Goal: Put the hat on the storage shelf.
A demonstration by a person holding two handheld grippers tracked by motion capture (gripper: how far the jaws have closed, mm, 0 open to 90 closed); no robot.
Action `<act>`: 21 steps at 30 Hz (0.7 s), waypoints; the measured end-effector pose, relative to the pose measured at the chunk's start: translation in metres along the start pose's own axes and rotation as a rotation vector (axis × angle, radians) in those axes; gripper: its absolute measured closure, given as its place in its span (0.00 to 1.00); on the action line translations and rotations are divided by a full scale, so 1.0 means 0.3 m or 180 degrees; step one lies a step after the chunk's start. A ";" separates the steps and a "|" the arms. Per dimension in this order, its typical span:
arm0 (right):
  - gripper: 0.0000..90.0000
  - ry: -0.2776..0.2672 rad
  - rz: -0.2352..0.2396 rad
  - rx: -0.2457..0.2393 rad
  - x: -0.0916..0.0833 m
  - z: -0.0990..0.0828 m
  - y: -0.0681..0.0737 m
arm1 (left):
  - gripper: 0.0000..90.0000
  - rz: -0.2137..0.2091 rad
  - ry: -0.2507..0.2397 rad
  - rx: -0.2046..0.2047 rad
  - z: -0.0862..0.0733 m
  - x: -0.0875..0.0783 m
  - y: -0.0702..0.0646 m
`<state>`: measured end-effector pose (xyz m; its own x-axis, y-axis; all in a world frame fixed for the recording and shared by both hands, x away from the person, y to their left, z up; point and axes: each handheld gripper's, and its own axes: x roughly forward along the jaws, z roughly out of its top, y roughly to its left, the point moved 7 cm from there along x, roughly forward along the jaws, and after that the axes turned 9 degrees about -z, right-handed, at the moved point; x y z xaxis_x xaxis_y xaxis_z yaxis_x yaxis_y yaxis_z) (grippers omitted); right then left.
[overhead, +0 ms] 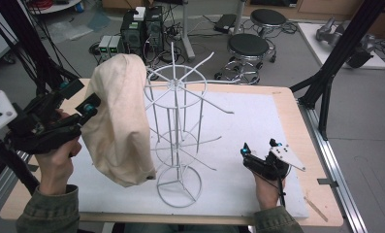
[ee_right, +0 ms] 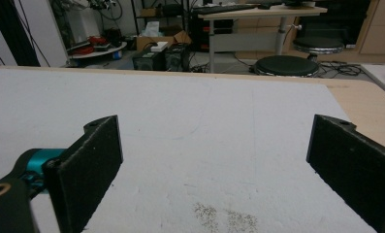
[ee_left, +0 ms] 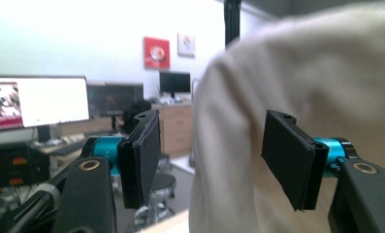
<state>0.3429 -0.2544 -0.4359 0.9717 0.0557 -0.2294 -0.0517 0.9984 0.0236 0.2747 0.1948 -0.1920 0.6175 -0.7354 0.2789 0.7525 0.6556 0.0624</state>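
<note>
A white wire rack (overhead: 174,84) with spreading arms stands upright in the middle of the white mat (overhead: 238,121). A cream cloth bag (overhead: 117,121) hangs over its left side, draping down almost to the mat. My left gripper (overhead: 81,97) is held up at the bag's left edge, open. In the left gripper view the cloth (ee_left: 301,73) lies between and behind the jaws of the left gripper (ee_left: 219,160), unpinched. My right gripper (overhead: 259,146) rests low on the mat at front right, open, with bare mat (ee_right: 180,111) between the jaws of the right gripper (ee_right: 214,160).
The wooden table edge (overhead: 296,126) borders the mat on the right. Black frame legs (overhead: 326,82) stand at the right, with more at the left. Two stools (overhead: 248,46) and computer towers (overhead: 141,29) sit on the floor beyond the table.
</note>
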 end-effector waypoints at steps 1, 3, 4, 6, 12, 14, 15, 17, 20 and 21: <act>0.05 -0.0004 0.0001 -0.0002 0.000 0.000 0.000 | 0.44 0.0017 -0.0012 0.0006 0.005 -0.004 0.001; 0.05 -0.0001 0.0002 -0.0001 0.000 0.000 0.000 | 0.43 0.0040 0.0008 0.0019 0.010 -0.010 0.004; 0.05 -0.0002 0.0004 -0.0001 0.000 0.000 0.000 | 0.43 0.0044 0.0002 0.0021 0.012 -0.012 0.006; 0.05 -0.0004 0.0005 0.0000 -0.001 0.001 0.001 | 0.43 0.0077 -0.0012 0.0025 0.014 -0.016 0.010; 0.05 -0.0003 -0.0006 -0.0028 -0.001 0.000 -0.003 | 0.42 0.0158 0.0005 0.0018 0.006 -0.024 0.027; 0.05 0.0006 -0.0001 -0.0015 -0.001 0.000 -0.001 | 0.42 0.0216 0.0016 0.0028 0.002 -0.032 0.036; 0.05 -0.0003 -0.0003 -0.0025 -0.001 0.000 -0.002 | 0.41 0.0258 0.0031 0.0039 0.000 -0.038 0.042; 0.05 0.0001 -0.0002 -0.0039 -0.002 0.000 -0.004 | 0.41 0.0337 0.0056 0.0051 -0.006 -0.052 0.054; 0.05 -0.0001 0.0000 -0.0031 -0.001 0.000 -0.003 | 0.40 0.0475 0.0064 0.0036 -0.016 -0.084 0.079; 0.05 0.0004 0.0001 -0.0005 -0.001 0.000 0.000 | 0.39 0.0530 0.0060 0.0030 -0.020 -0.096 0.088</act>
<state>0.3427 -0.2545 -0.4359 0.9714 0.0561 -0.2306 -0.0524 0.9984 0.0222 0.2782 0.2323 -0.2041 0.7378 -0.6195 0.2681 0.6373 0.7702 0.0259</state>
